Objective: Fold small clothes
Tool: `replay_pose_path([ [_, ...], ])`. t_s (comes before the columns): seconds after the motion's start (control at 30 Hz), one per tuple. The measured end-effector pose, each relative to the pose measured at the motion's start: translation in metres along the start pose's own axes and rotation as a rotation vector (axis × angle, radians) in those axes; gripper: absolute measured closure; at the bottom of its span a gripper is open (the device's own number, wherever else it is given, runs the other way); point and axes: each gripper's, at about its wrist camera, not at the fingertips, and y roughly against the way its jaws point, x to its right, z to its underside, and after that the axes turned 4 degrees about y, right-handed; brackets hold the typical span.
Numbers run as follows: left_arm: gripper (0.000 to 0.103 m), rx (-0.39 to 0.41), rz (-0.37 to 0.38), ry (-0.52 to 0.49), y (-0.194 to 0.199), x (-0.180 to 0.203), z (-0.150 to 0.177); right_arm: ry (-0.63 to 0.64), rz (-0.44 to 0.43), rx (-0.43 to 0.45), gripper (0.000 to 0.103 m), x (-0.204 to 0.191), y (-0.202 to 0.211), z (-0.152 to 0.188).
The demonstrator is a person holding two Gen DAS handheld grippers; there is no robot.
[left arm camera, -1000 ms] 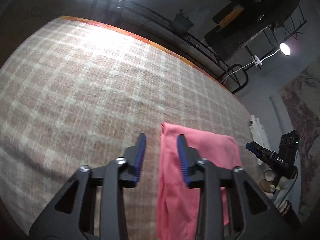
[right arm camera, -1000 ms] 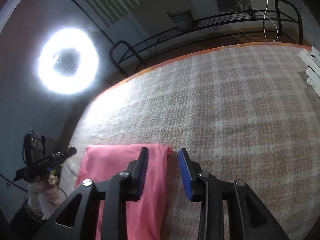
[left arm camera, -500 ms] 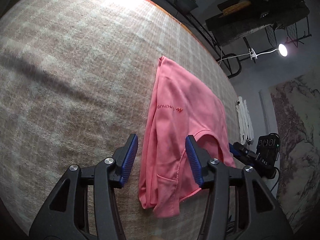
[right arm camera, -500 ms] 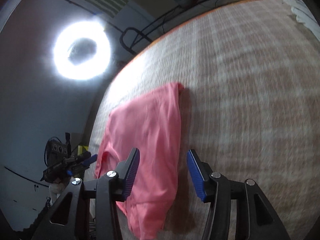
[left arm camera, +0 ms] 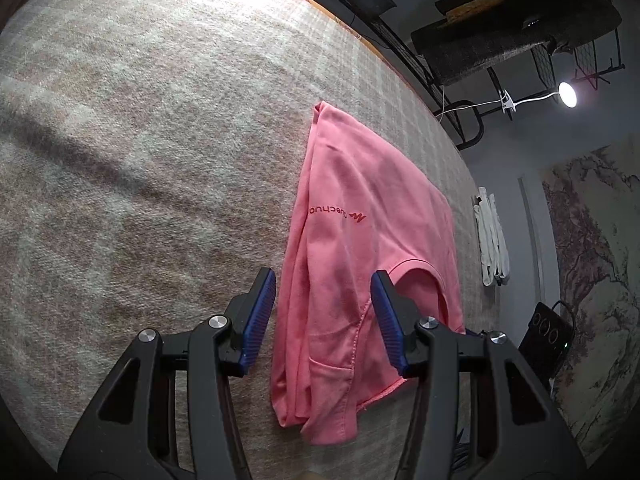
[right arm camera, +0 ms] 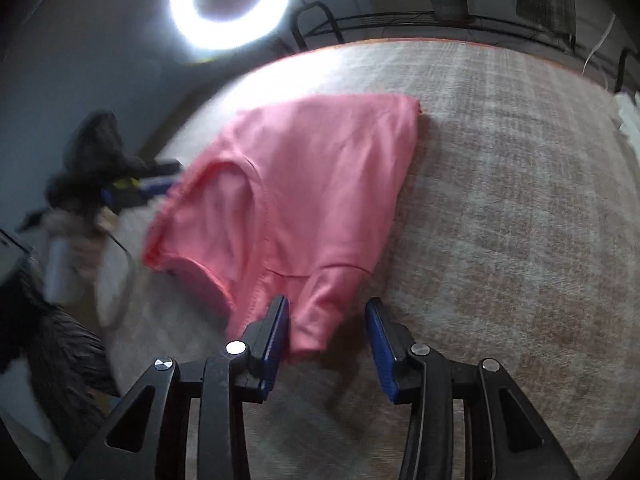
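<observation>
A small pink shirt [left arm camera: 360, 248] lies folded lengthwise on a beige checked blanket [left arm camera: 140, 160], with a red logo on its front. My left gripper [left arm camera: 323, 292] is open and empty, held above the shirt's near end with the neckline side under its right finger. The shirt also shows in the right wrist view [right arm camera: 296, 192]. My right gripper [right arm camera: 326, 320] is open and empty, and the shirt's sleeve end lies between its fingers and beneath them. The left gripper appears blurred at the left of the right wrist view [right arm camera: 120, 184].
White folded cloth [left arm camera: 492, 240] lies at the blanket's right edge. A ring light [right arm camera: 230, 0] glares beyond the far edge. A metal rack [left arm camera: 520, 40] and a small lamp [left arm camera: 568, 94] stand behind. A black device [left arm camera: 548, 332] sits beside the blanket.
Both grippers have pulled back and risen from the far edge of the shirt, so the whole folded shirt is now in view. Both have opened wider.
</observation>
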Motion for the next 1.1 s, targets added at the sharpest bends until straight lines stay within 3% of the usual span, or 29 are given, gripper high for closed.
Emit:
replay_pose_path([
  [0.1, 0.053, -0.007, -0.002, -0.005, -0.005, 0.002, 0.0, -0.102, -0.088, 0.056, 0.049, 0.016, 0.006, -0.007],
  [0.27, 0.053, -0.016, -0.001, 0.021, -0.014, 0.0, -0.002, -0.251, -0.148, 0.095, 0.05, 0.044, 0.0, -0.017],
  [0.53, 0.053, -0.006, 0.043, 0.065, -0.019, -0.002, -0.008, -0.447, -0.266, 0.117, 0.061, 0.074, -0.025, -0.013],
  [0.77, 0.053, 0.01, 0.041, 0.071, -0.026, 0.006, -0.014, -0.513, -0.294, 0.149, 0.068, 0.074, -0.04, -0.028],
  [0.93, 0.067, 0.028, 0.0, 0.025, -0.038, 0.02, -0.016, -0.53, -0.282, 0.168, 0.072, 0.073, -0.047, -0.04],
  [1.1, 0.09, 0.043, -0.02, 0.0, -0.043, 0.028, -0.016, -0.505, -0.249, 0.162, 0.092, 0.067, -0.054, -0.052],
])
